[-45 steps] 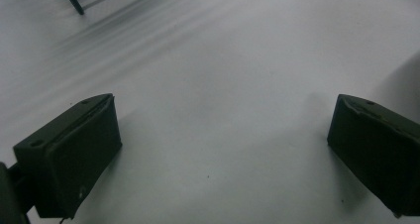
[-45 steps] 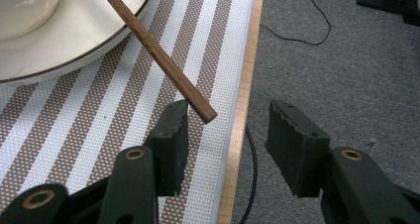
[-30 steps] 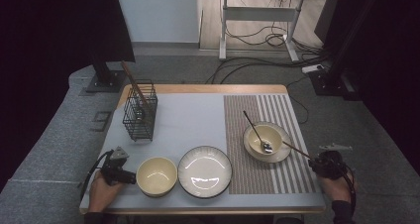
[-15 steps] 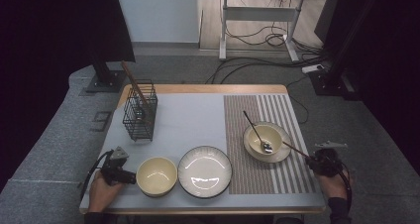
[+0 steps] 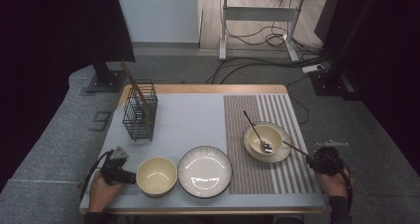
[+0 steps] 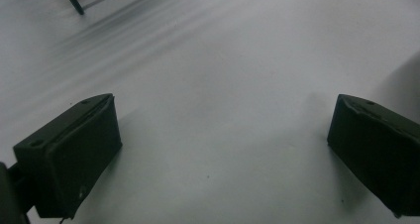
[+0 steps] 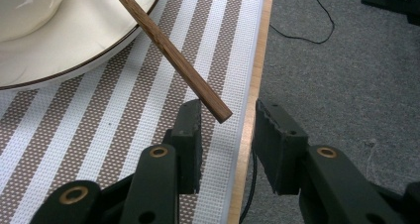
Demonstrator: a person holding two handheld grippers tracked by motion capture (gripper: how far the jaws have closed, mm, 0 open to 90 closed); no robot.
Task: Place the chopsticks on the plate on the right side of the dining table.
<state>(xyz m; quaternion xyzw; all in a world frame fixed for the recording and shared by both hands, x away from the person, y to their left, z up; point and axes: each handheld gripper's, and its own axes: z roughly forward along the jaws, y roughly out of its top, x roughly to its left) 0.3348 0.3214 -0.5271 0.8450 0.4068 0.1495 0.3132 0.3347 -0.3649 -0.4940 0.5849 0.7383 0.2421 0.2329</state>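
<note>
At the striped mat's (image 7: 99, 130) edge:
Chopstick (image 7: 168, 50): end just above the right gripper's (image 7: 225, 130) jaws, touching neither.
Right gripper: parted, jaws just been opening, holding nothing.

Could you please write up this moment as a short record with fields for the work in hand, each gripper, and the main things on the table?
work: picking up the wooden chopstick that leans on the saucer
right gripper: jaws just opening, parted, the chopstick's end at the jaw tips, not clamped
left gripper: open over the bare grey mat
bowl with spoon: on the saucer, striped mat
plate: centre front
empty bowl: beside the plate
wire rack: rear left
</note>
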